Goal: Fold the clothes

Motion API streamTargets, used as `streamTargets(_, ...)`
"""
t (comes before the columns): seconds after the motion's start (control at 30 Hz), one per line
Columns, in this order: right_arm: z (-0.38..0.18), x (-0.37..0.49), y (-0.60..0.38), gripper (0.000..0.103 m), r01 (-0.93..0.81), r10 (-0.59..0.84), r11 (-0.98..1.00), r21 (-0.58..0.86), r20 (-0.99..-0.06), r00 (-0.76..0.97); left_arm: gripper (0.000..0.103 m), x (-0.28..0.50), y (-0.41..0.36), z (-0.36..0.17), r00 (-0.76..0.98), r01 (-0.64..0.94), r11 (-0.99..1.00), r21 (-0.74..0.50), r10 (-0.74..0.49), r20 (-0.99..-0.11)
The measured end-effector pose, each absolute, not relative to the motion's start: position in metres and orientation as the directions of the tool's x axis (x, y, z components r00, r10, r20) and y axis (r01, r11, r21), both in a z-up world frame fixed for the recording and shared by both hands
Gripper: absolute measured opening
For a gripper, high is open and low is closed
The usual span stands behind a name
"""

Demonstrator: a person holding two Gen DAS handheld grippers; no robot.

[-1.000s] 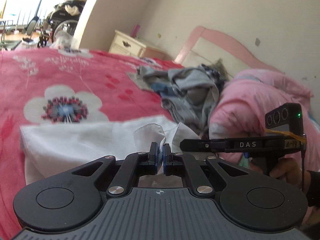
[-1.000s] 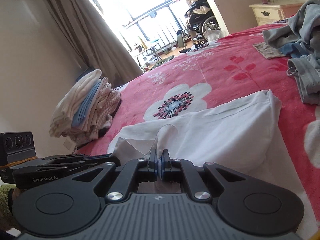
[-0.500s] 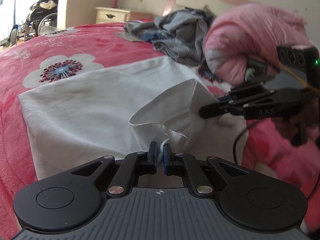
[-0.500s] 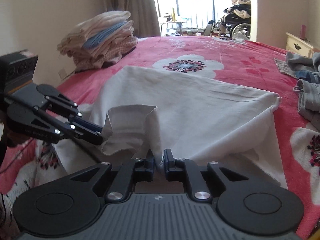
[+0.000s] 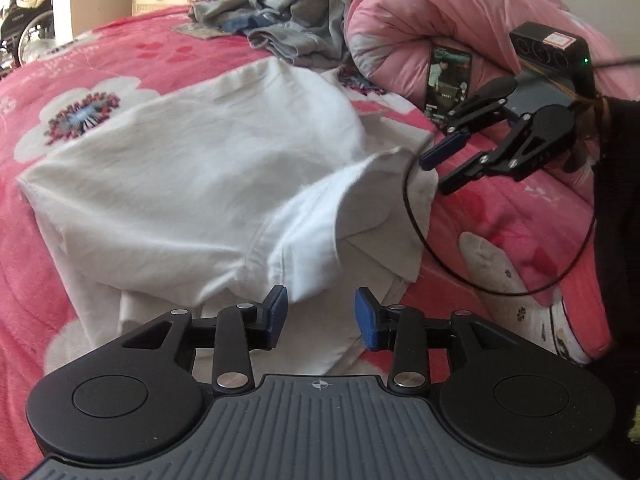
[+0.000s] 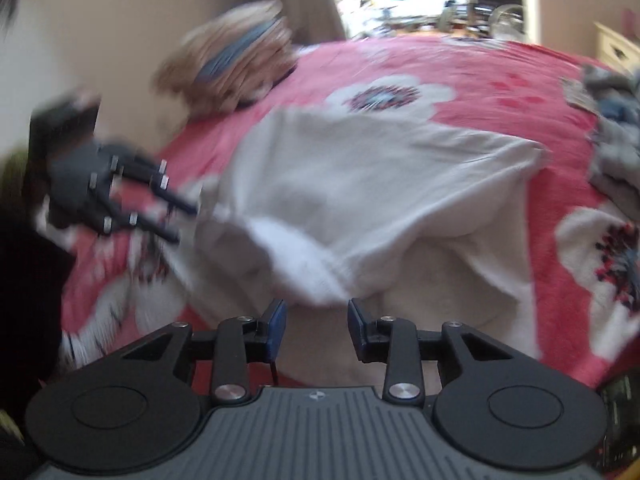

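A white garment (image 5: 224, 168) lies on the red flowered bedspread (image 5: 120, 52), with its near part folded over on itself. My left gripper (image 5: 320, 316) is open and empty just short of the garment's near edge. My right gripper (image 6: 316, 324) is open and empty at the folded edge of the same garment (image 6: 360, 184); this view is blurred. The right gripper also shows in the left wrist view (image 5: 438, 170), open beside the garment's right corner. The left gripper shows in the right wrist view (image 6: 182, 218), open at the garment's left side.
A heap of grey clothes (image 5: 296, 20) lies at the far side next to a rolled pink quilt (image 5: 460, 12) with a phone (image 5: 448, 76) leaning on it. A stack of folded clothes (image 6: 232, 60) sits at the bed's far left. A socked foot (image 5: 504, 280) rests at right.
Both grippers were shut on the white garment's edge and have opened, letting it drop onto itself. Both have pulled back a little from the cloth.
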State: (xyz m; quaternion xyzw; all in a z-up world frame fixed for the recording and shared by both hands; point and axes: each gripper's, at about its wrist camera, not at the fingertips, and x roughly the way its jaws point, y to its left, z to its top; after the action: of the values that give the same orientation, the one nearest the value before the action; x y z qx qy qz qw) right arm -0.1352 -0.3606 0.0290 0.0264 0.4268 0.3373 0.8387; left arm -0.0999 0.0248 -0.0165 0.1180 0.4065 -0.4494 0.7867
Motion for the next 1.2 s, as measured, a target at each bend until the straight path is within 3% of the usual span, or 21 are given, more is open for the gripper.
streamTargets(0.07, 0.036, -0.120, -0.381, 0.039, -0.451, 0.609, 0.787, 0.422, -0.652, 0.452, 0.041, -0.098, 0.019, -0.011, 0.289, 0.802, 0.572, -0.172, -0.624, -0.726)
streamTargets(0.2, 0.031, -0.091, -0.372, 0.037, -0.386, 0.605, 0.796, 0.467, -0.641, 0.472, 0.045, -0.094, -0.003, -0.013, 0.314, 0.816, 0.559, -0.148, -0.643, -0.698)
streamTargets(0.37, 0.011, -0.087, -0.316, 0.036, -0.486, 0.589, 0.785, 0.385, -0.707, 0.391, 0.044, -0.094, -0.035, -0.036, 0.336, 0.838, 0.544, -0.047, -0.582, -0.740)
streamTargets(0.4, 0.004, -0.089, -0.308, 0.033, -0.505, 0.581, 0.780, 0.370, -0.728, 0.363, 0.038, -0.097, -0.040, -0.041, 0.345, 0.844, 0.536, -0.009, -0.557, -0.755)
streamTargets(0.43, -0.003, -0.092, -0.299, 0.032, -0.524, 0.572, 0.774, 0.356, -0.748, 0.336, 0.025, -0.100, -0.042, -0.045, 0.347, 0.852, 0.524, 0.014, -0.544, -0.764)
streamTargets(0.53, -0.020, -0.101, -0.285, 0.025, -0.575, 0.531, 0.760, 0.303, -0.800, 0.279, 0.010, -0.111, -0.044, -0.051, 0.335, 0.878, 0.477, 0.049, -0.537, -0.774)
streamTargets(0.9, -0.024, -0.116, -0.285, 0.022, -0.599, 0.512, 0.752, 0.276, -0.817, 0.266, 0.002, -0.143, -0.049, -0.068, 0.298, 0.934, 0.333, 0.132, -0.517, -0.802)
streamTargets(1.1, 0.000, -0.105, -0.303, 0.026, -0.482, 0.547, 0.799, 0.360, -0.767, 0.335, 0.005, -0.139, -0.042, -0.053, 0.208, 0.940, 0.340, 0.014, -0.541, -0.815)
streamTargets(1.13, 0.003, -0.102, -0.311, 0.028, -0.429, 0.565, 0.805, 0.410, -0.752, 0.340, 0.009, -0.137, -0.038, -0.050, 0.200, 0.932, 0.363, -0.015, -0.546, -0.813)
streamTargets(1.17, 0.005, -0.100, -0.321, 0.037, -0.366, 0.576, 0.810, 0.459, -0.741, 0.345, 0.013, -0.133, -0.032, -0.048, 0.198, 0.914, 0.402, -0.049, -0.548, -0.813)
streamTargets(1.2, 0.004, -0.099, -0.331, 0.045, -0.296, 0.583, 0.811, 0.504, -0.735, 0.345, 0.024, -0.129, -0.027, -0.047, 0.195, 0.894, 0.440, -0.083, -0.550, -0.812)
